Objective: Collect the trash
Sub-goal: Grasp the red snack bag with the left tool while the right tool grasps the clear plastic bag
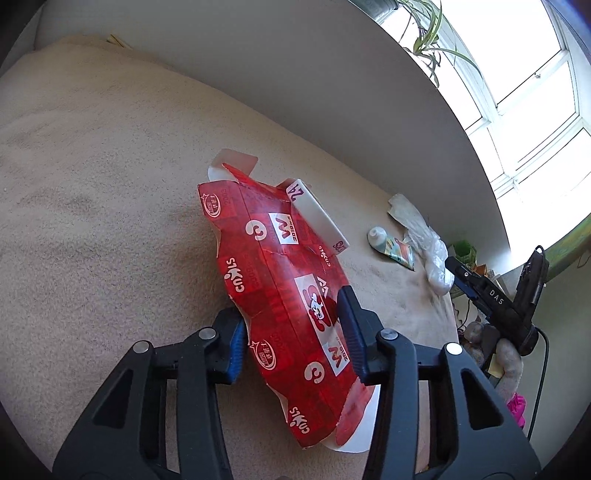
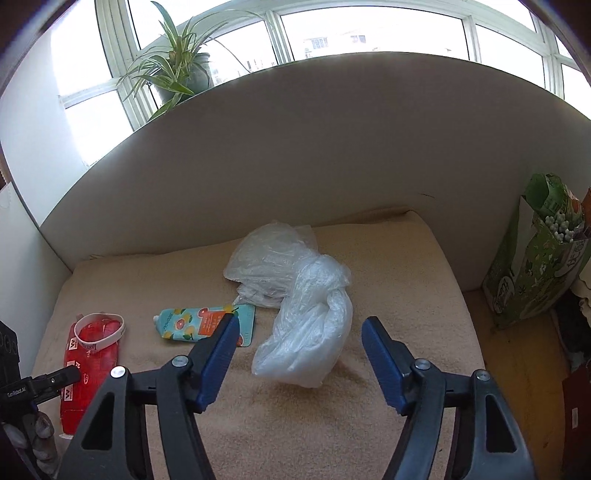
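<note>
Left wrist view: the left gripper (image 1: 295, 332) has its two blue-padded jaws closed onto a flattened red carton (image 1: 284, 288), one pad on each long edge. The carton is tilted, its far end pointing toward 12 o'clock and its near end hanging toward 6 o'clock over the beige mat (image 1: 110, 184). At 3 o'clock from the carton, well apart, a small squeeze pouch (image 1: 393, 247) lies on the mat, and just beyond it a crumpled clear plastic bag (image 1: 424, 240). The right gripper (image 1: 495, 299) shows at the right edge, at about 3 o'clock; from here I cannot tell how wide its jaws stand. A white board (image 1: 295, 92) walls the mat's far side, with a potted plant (image 1: 428, 33) and window behind it.

Right wrist view: the right gripper (image 2: 299, 343) holds its jaws wide apart with nothing between the pads. It hangs above the mat (image 2: 388, 277), and the plastic bag (image 2: 295, 295) lies ahead at 12 o'clock, its lower end showing in the gap. The pouch (image 2: 199, 325) lies at 10 o'clock, partly hidden by the left finger. The red carton (image 2: 88, 365) is at 9 o'clock, with the left gripper (image 2: 55, 378) at it. A green paper bag (image 2: 535, 266) stands at 3 o'clock beside the mat.
</note>
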